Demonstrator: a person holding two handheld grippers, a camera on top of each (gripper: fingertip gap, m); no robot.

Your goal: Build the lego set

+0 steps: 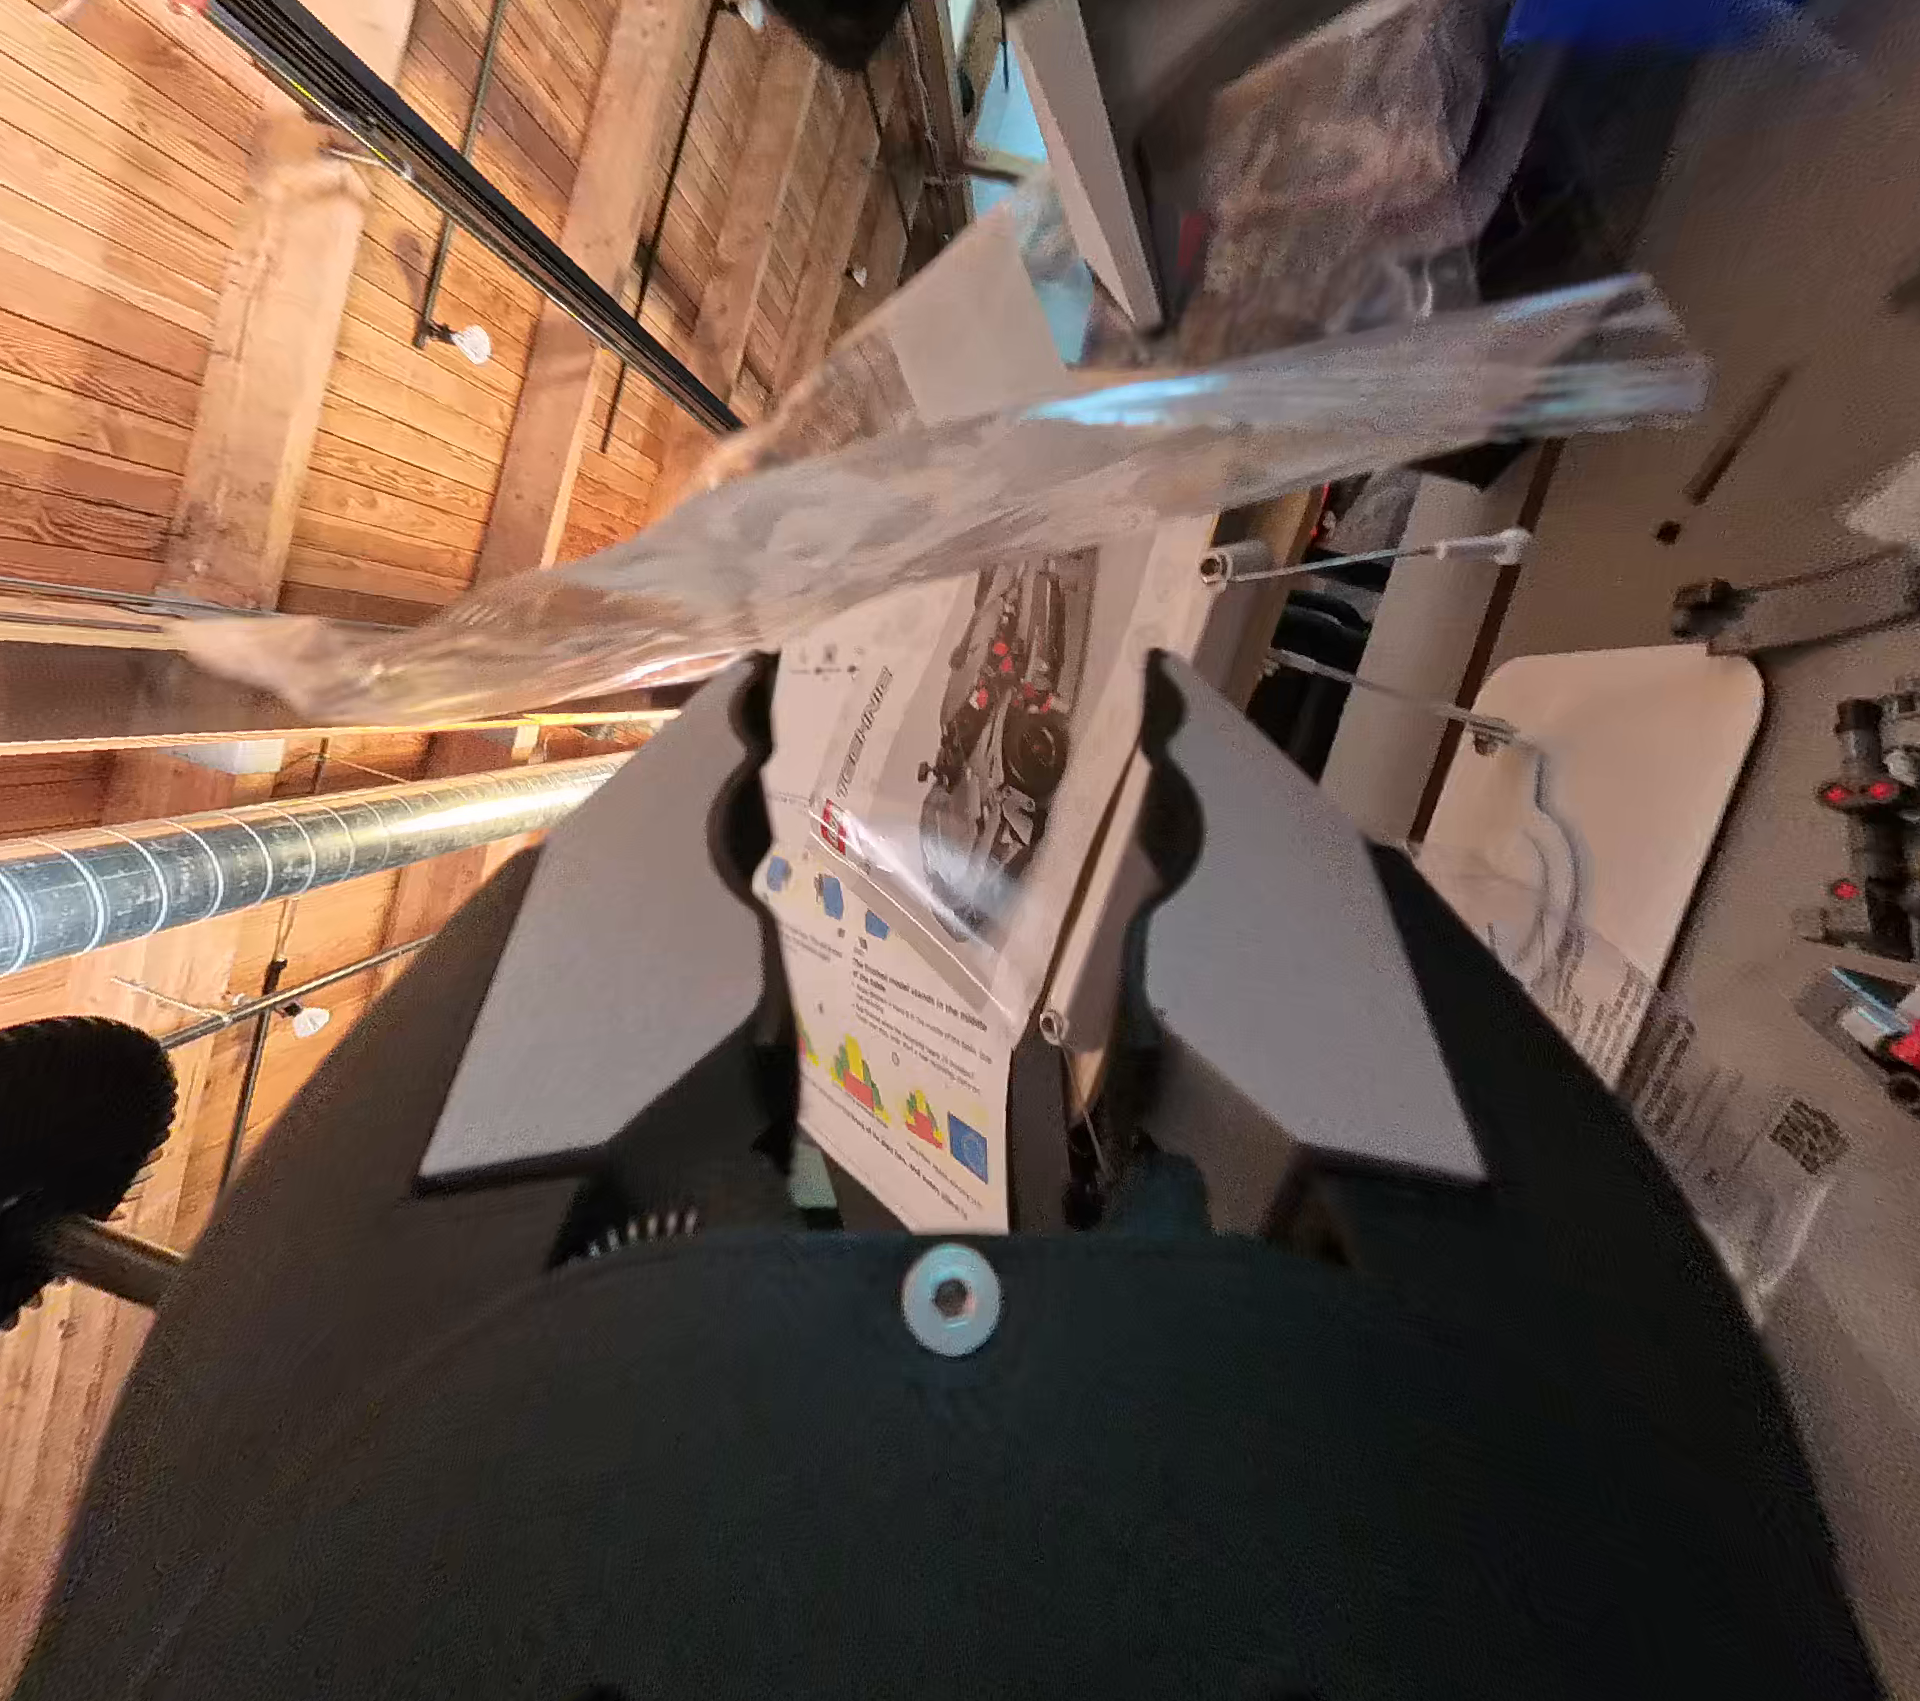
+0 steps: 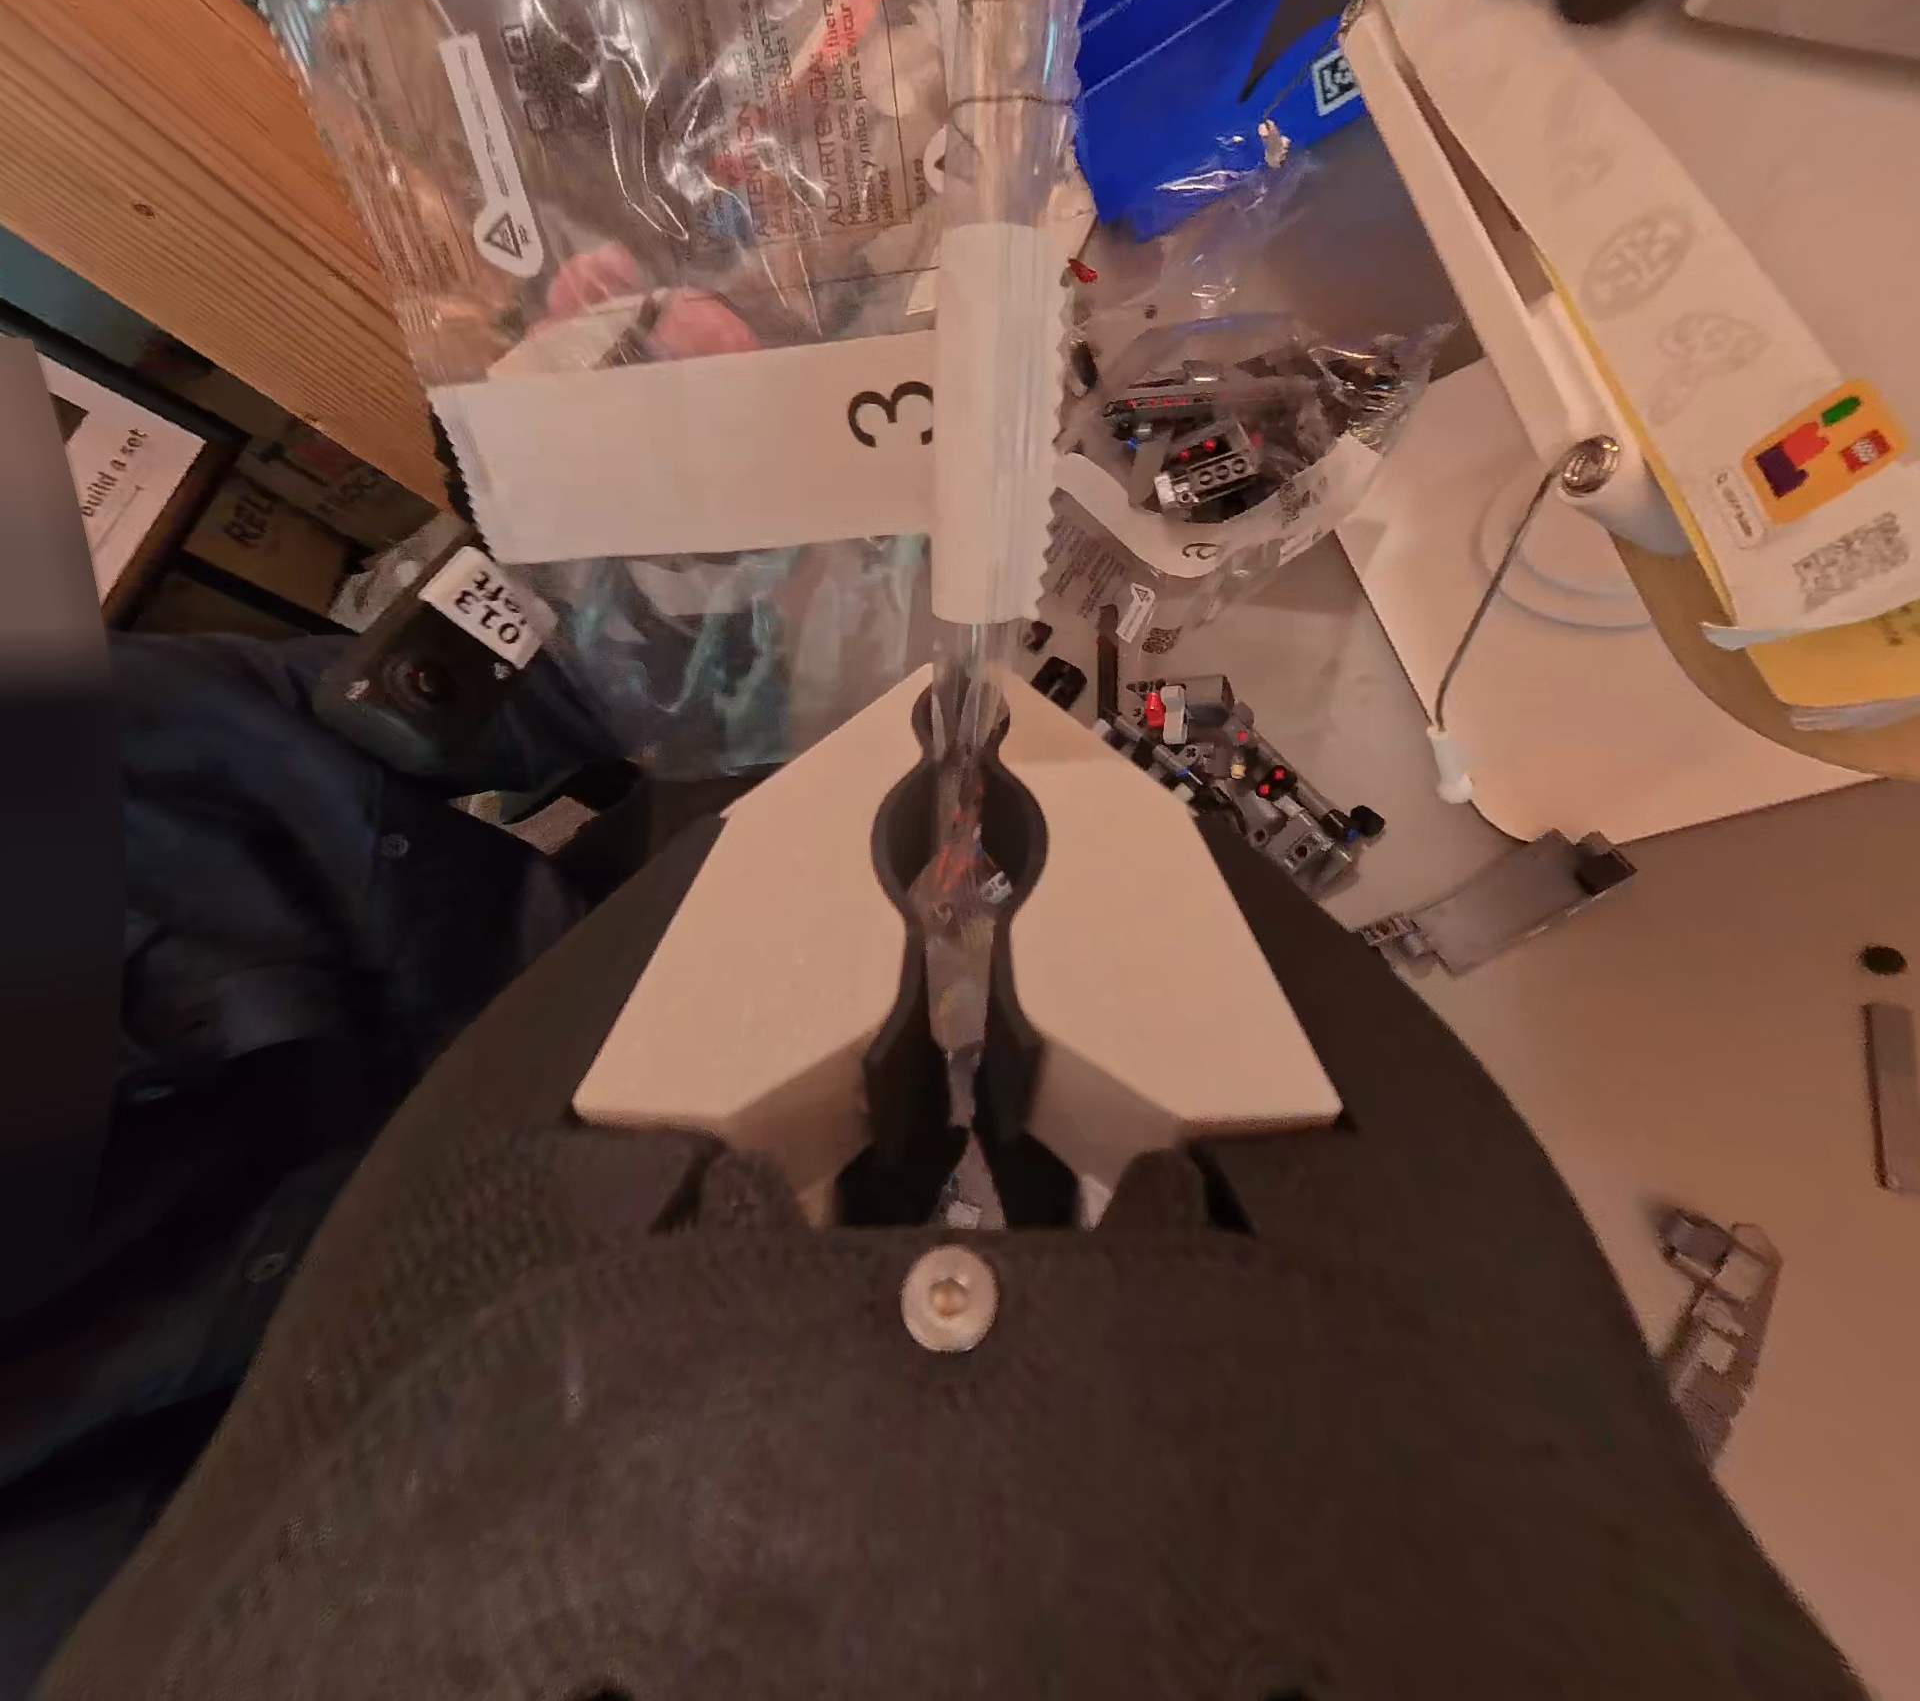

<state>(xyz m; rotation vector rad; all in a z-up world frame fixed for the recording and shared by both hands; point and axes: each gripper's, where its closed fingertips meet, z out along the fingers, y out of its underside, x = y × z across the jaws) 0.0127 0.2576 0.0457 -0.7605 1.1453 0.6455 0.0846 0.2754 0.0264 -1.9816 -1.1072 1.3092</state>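
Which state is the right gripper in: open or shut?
Shut. The right gripper has its jaws pressed together on the clear plastic bag, which hangs pinched between them.

Each black, textured hand-held gripper [image 1: 951, 716] [image 2: 961, 706] is being fitted with grey wedge-shaped fingers [image 1: 613, 955] [image 2: 790, 955] and a silver screw [image 1: 951, 1296].

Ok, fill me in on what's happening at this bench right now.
A person is working with two handheld claws on a lego build. The right claw is shut on the edge of a clear plastic parts bag with a white strip, holding it up off the white table. The left claw is open and grips nothing; the bag hangs blurred just past its tips. A partly built grey lego assembly and a second, opened clear bag of pieces lie on the table.
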